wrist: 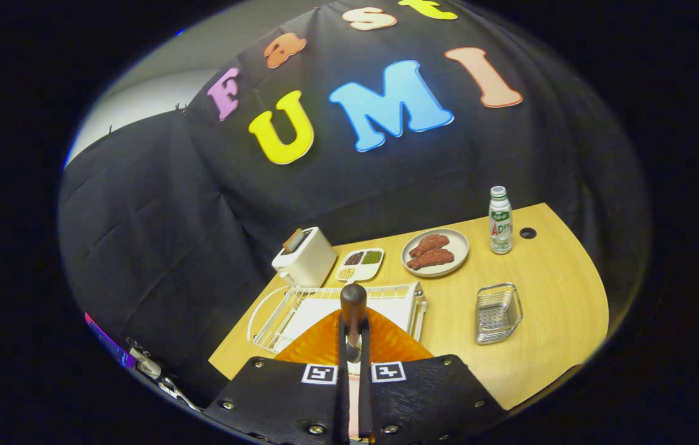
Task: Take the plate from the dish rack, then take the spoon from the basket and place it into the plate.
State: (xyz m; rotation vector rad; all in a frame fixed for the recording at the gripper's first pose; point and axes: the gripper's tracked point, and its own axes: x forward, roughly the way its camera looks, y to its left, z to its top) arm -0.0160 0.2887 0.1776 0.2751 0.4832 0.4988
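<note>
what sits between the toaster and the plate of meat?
In the gripper view, a small divided tray of beans lies between the toaster and the plate of meat. The gripper is shut on a wooden-handled spoon.

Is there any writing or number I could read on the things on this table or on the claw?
Bottle: label print too small and blurred to read.
Claw, shut on the spoon: two square black-and-white pattern marks, no words.
Nothing else on the table bears text.
</note>
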